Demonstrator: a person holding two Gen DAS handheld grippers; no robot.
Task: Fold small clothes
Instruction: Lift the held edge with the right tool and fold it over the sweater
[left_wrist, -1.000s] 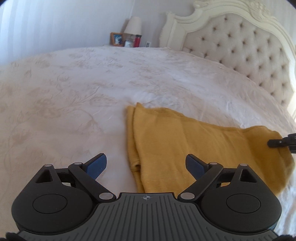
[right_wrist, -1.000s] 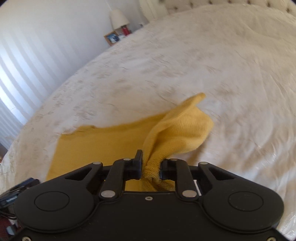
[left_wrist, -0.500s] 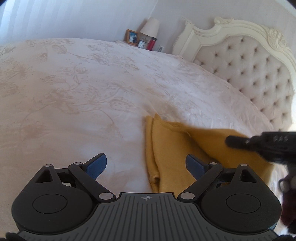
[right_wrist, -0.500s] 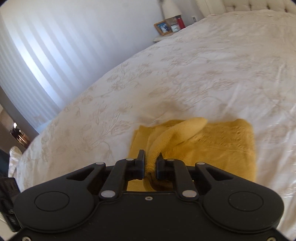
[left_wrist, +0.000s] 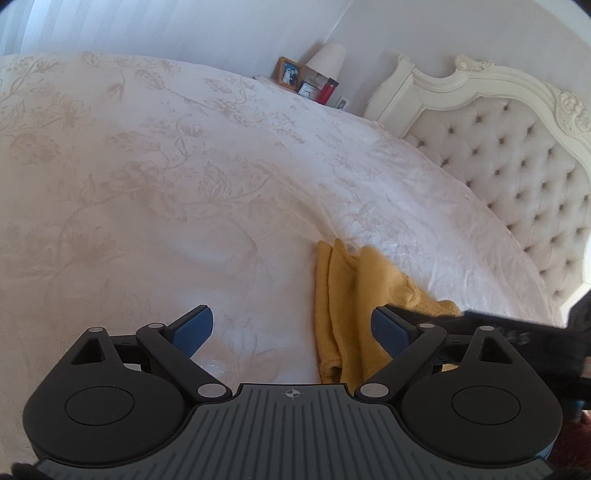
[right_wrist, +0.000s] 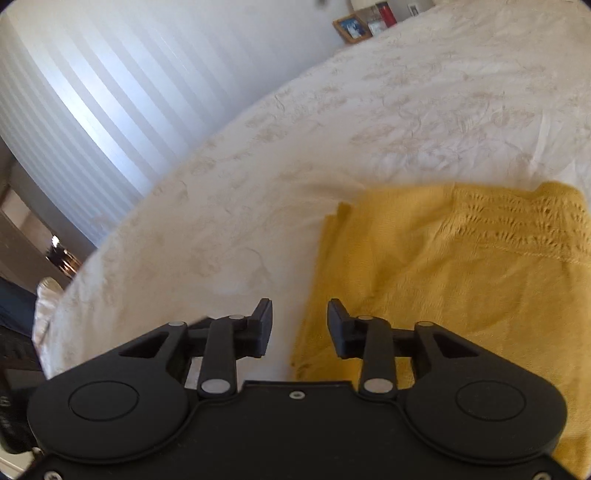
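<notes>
Mustard knit garment (right_wrist: 461, 266) lying folded on the bed (right_wrist: 369, 122); soft, light, limp, best pinched at a corner or hem; right tool (right_wrist: 300, 325) opening, nothing between its pads; left tool (left_wrist: 295, 328) spread wide, empty, just beside.

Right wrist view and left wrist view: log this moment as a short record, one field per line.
garment: yellow knit, folded, lying flat on the bed
right gripper: jaws opening, nothing between the fingers, knit's left edge just below them
left gripper: open, empty, over the knit's left edge
headboard: tufted, cream, behind the knit
nightstand items: lamp, photo frame, red bottle
</notes>
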